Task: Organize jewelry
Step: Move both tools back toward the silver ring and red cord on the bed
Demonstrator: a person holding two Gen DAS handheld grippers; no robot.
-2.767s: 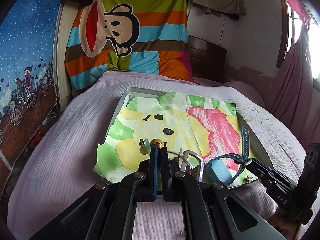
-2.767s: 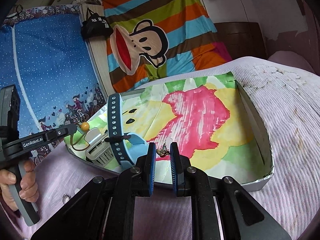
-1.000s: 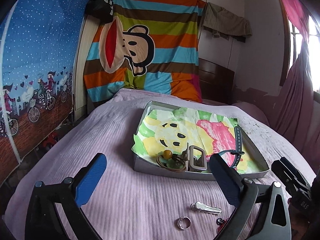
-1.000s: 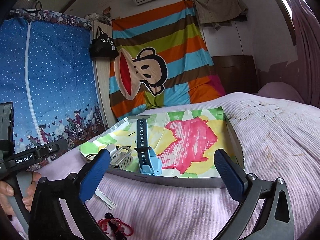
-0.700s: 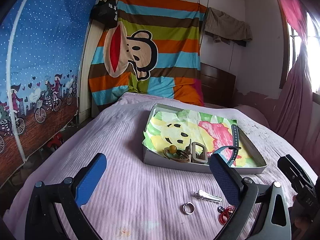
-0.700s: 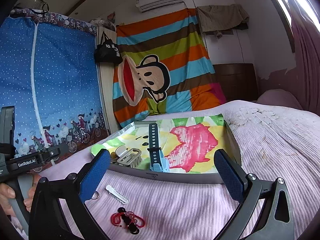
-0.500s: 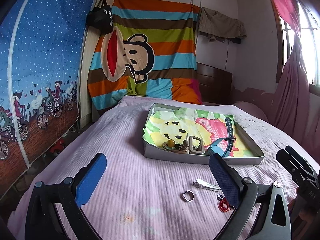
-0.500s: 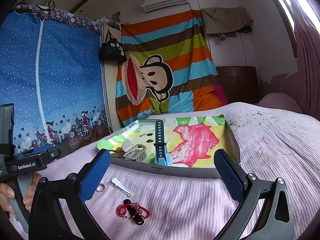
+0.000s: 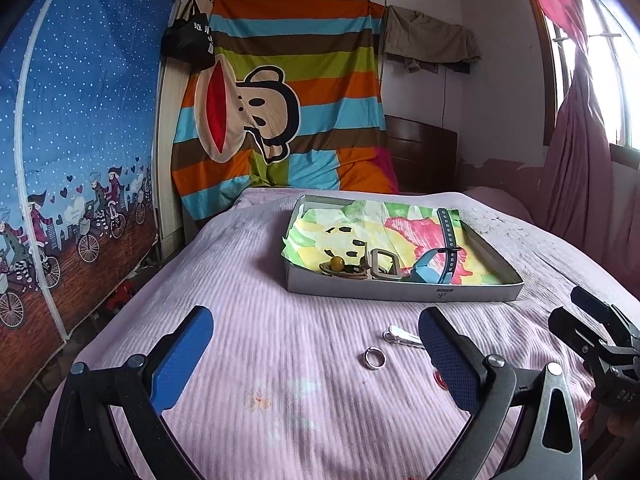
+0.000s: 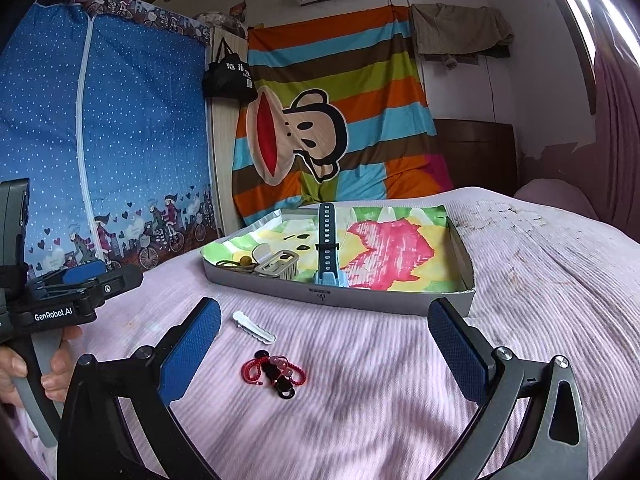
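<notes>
Both tools hang over the near bed (image 9: 248,320), between picks. The left hand-held gripper (image 9: 316,354) is spread wide and empty; just inside its right finger lie a silver ring (image 9: 374,359) and a white hair clip (image 10: 253,327). Further right, the red bracelet (image 10: 275,373) sits between the right hand-held gripper (image 10: 325,346) fingers — also wide, empty. The tray (image 9: 400,294) waits beyond, watch (image 10: 328,240) inside. Next, probably: descend and close on one loose piece.

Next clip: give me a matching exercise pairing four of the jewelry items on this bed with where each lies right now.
Items:
1. blue watch with perforated strap
2. small silver ring
3. red cord bracelet with black and pink beads
4. white hair clip

Places:
A. bedspread, ahead of the right hand-held gripper
B. inside the shallow grey box
C. bedspread, just behind the bracelet
D. bedspread, nearer the camera than the clip

Pairs: 1-B, 2-D, 3-A, 4-C
</notes>
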